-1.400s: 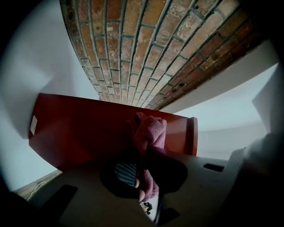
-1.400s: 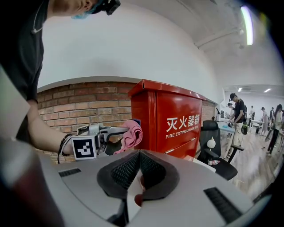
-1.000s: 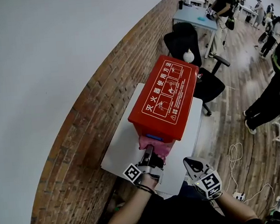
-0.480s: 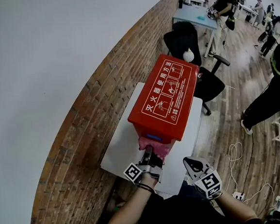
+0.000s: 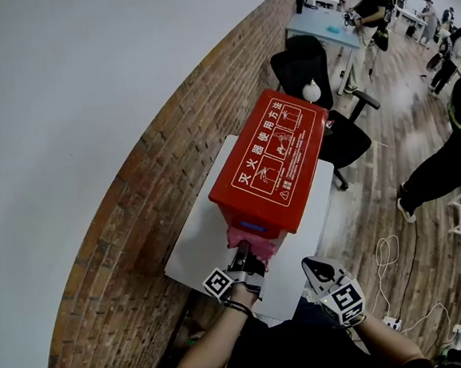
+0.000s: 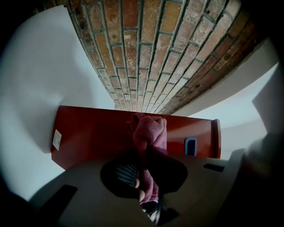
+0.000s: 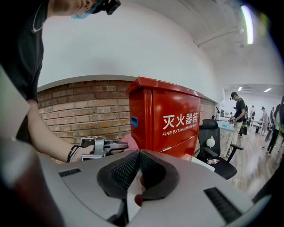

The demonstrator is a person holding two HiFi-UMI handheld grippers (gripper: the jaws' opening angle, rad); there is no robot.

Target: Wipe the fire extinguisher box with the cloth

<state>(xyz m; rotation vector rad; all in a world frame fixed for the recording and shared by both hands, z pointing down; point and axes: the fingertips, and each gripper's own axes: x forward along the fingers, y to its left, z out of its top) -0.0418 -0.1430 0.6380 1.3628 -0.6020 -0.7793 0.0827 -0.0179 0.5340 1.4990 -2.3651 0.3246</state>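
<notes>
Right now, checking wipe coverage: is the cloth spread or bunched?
Bunched: the cloth pokes from the shut left gripper as a wad against the box.

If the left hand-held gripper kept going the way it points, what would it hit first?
The left hand-held gripper would likely meet the near end of the red box; the pink cloth clamped in it leads and may be touching it.

Grey left tool (image 5: 243, 255) and right tool (image 5: 311, 265) carry black-and-white marker cubes (image 5: 217, 284).
</notes>
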